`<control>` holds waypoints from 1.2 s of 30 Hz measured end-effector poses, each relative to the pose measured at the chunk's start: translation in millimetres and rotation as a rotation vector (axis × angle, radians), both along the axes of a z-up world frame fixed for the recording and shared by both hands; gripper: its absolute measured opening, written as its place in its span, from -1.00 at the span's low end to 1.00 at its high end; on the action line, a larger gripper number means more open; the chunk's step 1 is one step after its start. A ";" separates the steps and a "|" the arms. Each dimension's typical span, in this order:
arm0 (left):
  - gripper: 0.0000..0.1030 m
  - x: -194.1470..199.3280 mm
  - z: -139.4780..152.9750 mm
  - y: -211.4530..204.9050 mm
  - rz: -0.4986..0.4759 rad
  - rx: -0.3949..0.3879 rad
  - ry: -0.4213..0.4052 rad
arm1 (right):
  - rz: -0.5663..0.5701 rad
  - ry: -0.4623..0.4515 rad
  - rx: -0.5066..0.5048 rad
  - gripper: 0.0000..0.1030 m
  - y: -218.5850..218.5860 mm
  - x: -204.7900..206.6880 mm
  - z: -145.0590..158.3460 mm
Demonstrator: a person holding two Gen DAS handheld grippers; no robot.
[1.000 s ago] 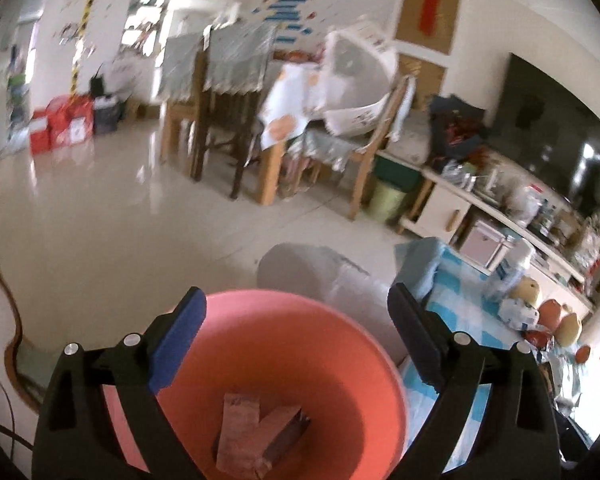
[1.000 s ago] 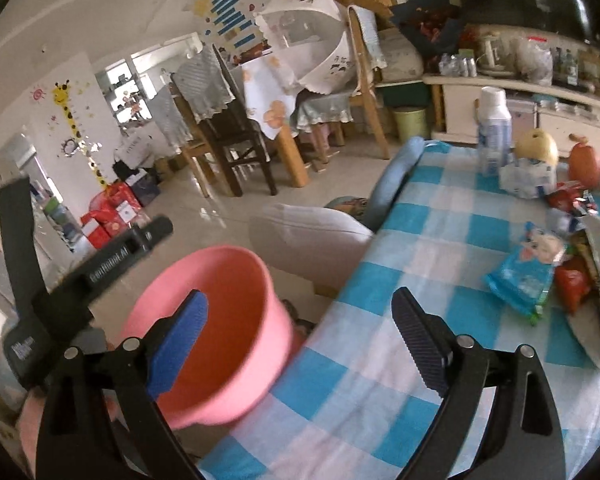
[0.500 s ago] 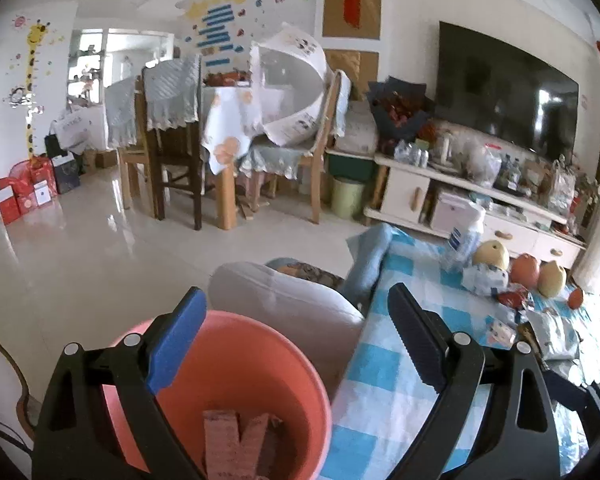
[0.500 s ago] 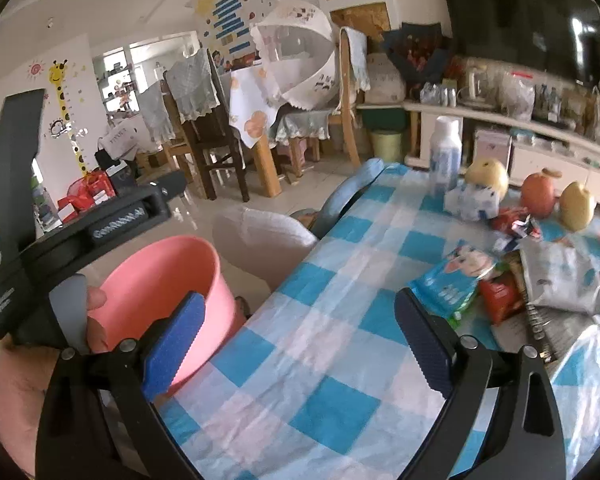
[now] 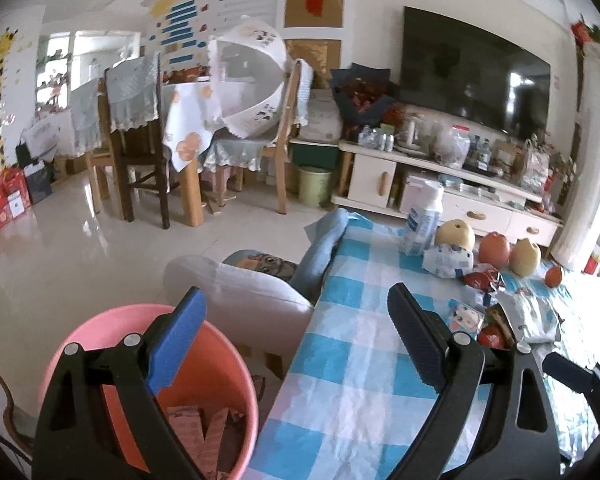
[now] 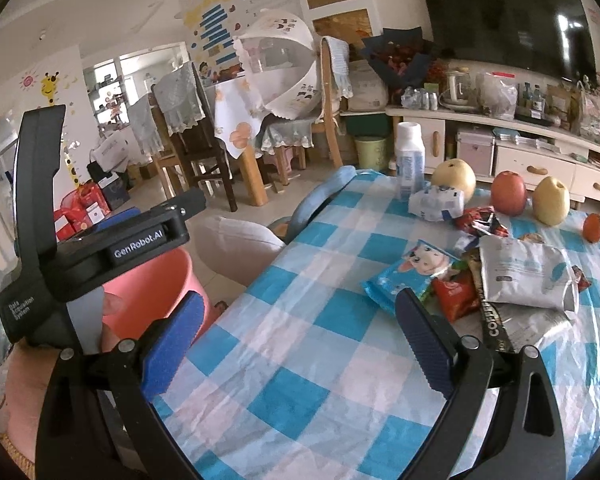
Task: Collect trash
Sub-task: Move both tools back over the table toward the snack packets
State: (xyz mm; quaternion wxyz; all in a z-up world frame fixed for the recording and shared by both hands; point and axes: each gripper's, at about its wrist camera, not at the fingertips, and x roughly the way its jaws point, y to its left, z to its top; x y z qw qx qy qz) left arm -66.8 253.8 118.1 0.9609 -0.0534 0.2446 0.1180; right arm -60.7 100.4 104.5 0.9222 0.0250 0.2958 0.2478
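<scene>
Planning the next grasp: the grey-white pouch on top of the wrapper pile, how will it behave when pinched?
The grey-white pouch looks creased and slack, so probably floppy and light. Its film looks smooth, maybe slippery. It overlaps other wrappers, so lifting may drag them. The right gripper is open.

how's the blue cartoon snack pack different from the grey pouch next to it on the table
The snack pack is bright blue with a cartoon dog; the grey pouch is plain silver-grey with small print. The snack pack lies flat on the checked cloth, while the pouch rests on top of other wrappers. The pouch looks larger and more crumpled. Both are soft packets lying within the same litter cluster, neither held by a gripper.
</scene>
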 end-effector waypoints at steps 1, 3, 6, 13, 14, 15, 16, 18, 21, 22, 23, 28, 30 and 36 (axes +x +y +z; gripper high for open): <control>0.80 1.5 -0.5 -3.9 -0.006 0.008 0.002 | -0.003 0.001 0.001 0.85 -3.4 0.4 -0.1; 0.80 4.9 -2.9 -11.4 -0.015 0.018 0.013 | -0.009 0.003 0.002 0.85 -9.9 1.1 0.1; 0.80 8.7 -5.0 -20.7 -0.021 0.030 0.017 | -0.017 0.010 0.006 0.85 -20.6 2.7 -1.0; 0.80 20.8 -9.8 -42.3 -0.053 0.050 0.042 | -0.052 0.013 0.011 0.85 -53.4 6.1 -0.5; 0.80 22.4 -10.6 -45.8 -0.060 0.056 0.045 | -0.061 0.014 0.011 0.85 -60.1 7.4 -0.7; 0.80 24.3 -11.5 -50.4 -0.071 0.064 0.049 | -0.068 0.014 0.012 0.85 -63.9 8.2 -0.7; 0.80 25.8 -11.9 -55.4 -0.081 0.073 0.050 | -0.078 0.016 0.016 0.85 -70.9 9.8 -1.0; 0.80 28.2 -13.4 -65.7 -0.104 0.096 0.052 | -0.094 0.018 0.020 0.85 -81.7 12.4 -1.1; 0.80 31.7 -16.7 -80.3 -0.140 0.132 0.060 | -0.124 0.024 0.025 0.85 -99.7 18.0 -0.7; 0.80 32.9 -17.5 -85.2 -0.152 0.146 0.064 | -0.136 0.027 0.031 0.85 -107.4 20.4 -0.4; 0.80 33.9 -19.4 -92.0 -0.167 0.165 0.067 | -0.143 0.029 0.035 0.85 -112.4 21.7 -0.4; 0.80 43.8 -30.9 -119.5 -0.251 0.205 0.100 | -0.191 0.038 0.042 0.85 -143.8 33.8 -1.4; 0.80 48.0 -36.2 -128.3 -0.285 0.210 0.115 | -0.211 0.049 0.039 0.85 -156.8 40.3 -3.6; 0.80 69.4 -58.5 -149.2 -0.374 0.210 0.181 | -0.272 0.093 0.008 0.85 -194.4 66.4 -16.5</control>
